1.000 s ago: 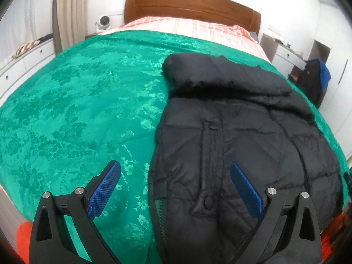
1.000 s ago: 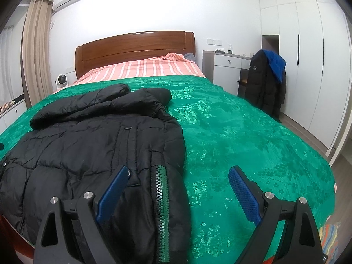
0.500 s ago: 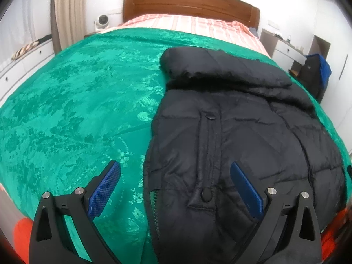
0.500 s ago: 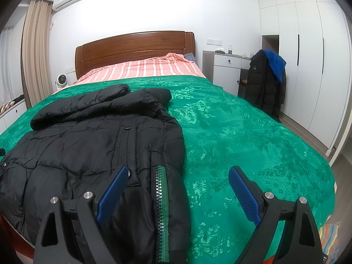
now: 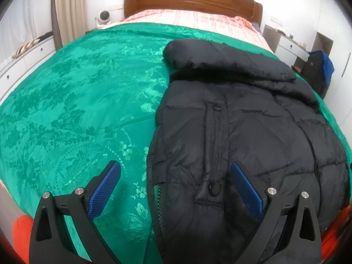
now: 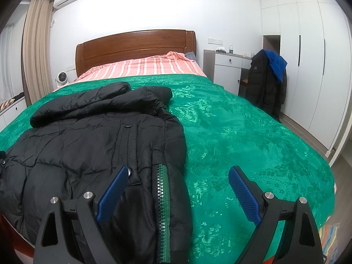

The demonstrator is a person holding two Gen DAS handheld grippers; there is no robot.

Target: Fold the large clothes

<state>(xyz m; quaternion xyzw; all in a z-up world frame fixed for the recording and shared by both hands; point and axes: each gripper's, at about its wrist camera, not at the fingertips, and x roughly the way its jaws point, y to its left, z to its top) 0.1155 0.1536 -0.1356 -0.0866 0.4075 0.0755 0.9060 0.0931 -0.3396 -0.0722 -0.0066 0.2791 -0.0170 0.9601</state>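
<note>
A large black puffer jacket [image 5: 242, 127] lies flat on the green bedspread [image 5: 77, 101], hood toward the headboard and hem at the near bed edge. My left gripper [image 5: 175, 173] is open and empty, above the jacket's left front edge near the hem. In the right wrist view the jacket [image 6: 88, 136] lies at the left on the bedspread [image 6: 242, 136], with its green zipper [image 6: 162, 198] showing near the hem. My right gripper [image 6: 178, 178] is open and empty, above the jacket's right edge by the zipper.
A wooden headboard [image 6: 134, 44] and striped pink bedding [image 6: 143, 68] are at the far end. A white nightstand [image 6: 226, 70] and a chair draped with dark and blue coats [image 6: 267, 81] stand right of the bed, before white wardrobes [image 6: 308, 55]. A drawer unit [image 5: 19, 63] is at the left.
The left gripper's view has shifted, so the jacket sits a little further right and lower in it. The right gripper has hardly moved. Both grippers stay open.
</note>
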